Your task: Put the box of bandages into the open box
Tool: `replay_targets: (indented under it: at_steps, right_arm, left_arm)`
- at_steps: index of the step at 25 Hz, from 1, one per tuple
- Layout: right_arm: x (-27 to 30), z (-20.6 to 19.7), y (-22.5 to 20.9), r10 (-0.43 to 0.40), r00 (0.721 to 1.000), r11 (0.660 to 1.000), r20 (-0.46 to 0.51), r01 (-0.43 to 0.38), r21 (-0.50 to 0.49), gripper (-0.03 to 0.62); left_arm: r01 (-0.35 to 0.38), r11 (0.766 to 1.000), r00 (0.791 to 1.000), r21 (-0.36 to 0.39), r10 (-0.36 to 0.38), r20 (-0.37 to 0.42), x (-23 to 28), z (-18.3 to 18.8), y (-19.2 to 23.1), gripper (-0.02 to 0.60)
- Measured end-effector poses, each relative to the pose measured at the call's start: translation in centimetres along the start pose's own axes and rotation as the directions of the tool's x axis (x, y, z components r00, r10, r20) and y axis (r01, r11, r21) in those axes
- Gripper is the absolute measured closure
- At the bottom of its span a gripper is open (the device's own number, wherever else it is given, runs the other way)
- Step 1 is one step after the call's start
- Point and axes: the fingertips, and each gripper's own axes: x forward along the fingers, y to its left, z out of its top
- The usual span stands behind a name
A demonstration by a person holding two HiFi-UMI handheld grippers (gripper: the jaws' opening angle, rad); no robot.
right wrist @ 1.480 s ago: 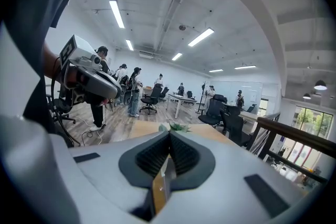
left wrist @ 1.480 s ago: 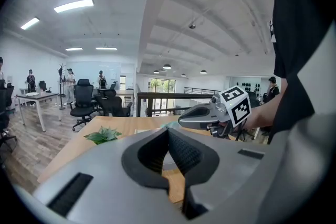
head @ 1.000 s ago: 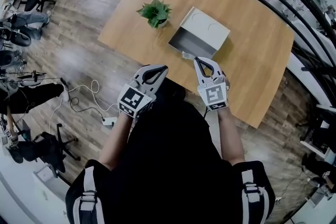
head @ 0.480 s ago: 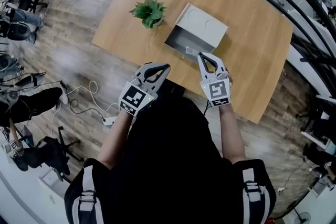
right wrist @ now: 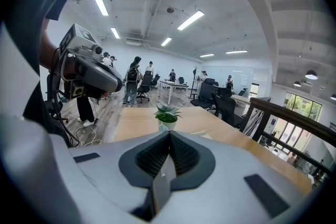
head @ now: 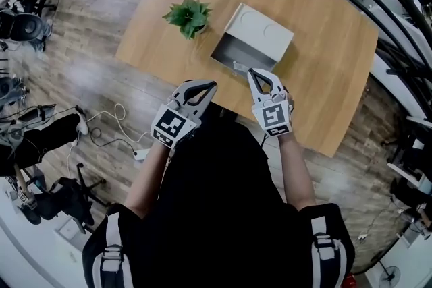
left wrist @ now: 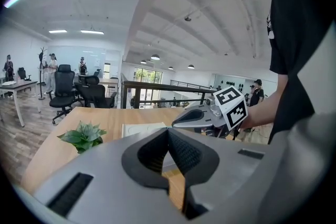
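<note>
— head view, biggest first: what does the table point(head: 324, 44) carry?

— the open box point(head: 260, 34), set well in on the wood, with its dark mouth turned toward the near edge and the person. my guess is that this lets something be pushed in from this side.

— and the grippers?

— they're side by side at the near edge, both tipped down toward the table. the left gripper point(head: 209, 85) has its jaws together on nothing; its own view shows only bare wood under the meeting tips. the right gripper point(head: 254, 73) is closed too, with nothing held, and its tip is just short of the box's mouth.

— the plant?

— the plant point(head: 187, 15) stands to the left of the open box, apart from it and out of the way.

— and the task's own thing?

— what i take for the box of bandages point(head: 237, 66) is a small pale thing lying at the mouth of the open box, just beside the right gripper's tip. it's too small to be sure of. i can't tell which way it points or how its long axis runs.
</note>
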Motion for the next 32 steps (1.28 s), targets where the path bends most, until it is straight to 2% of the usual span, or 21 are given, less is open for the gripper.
replay_targets:
  at_steps: [7,32]
  right_arm:
    - [1.8,-1.4,0.6,0.005,1.0,0.998,-0.023,-0.004,0.068,0.569]
    - [7.8,-6.6,-0.7,0.039,0.987,0.986,-0.153,-0.014,0.164,0.569]
  left_arm:
    - [0.011,1.0,1.0,-0.013,-0.011,-0.018,0.6,-0.7,1.3,0.558]
    - [0.089,0.996,0.992,-0.011,-0.09,-0.087,4.3,0.1,5.3,0.558]
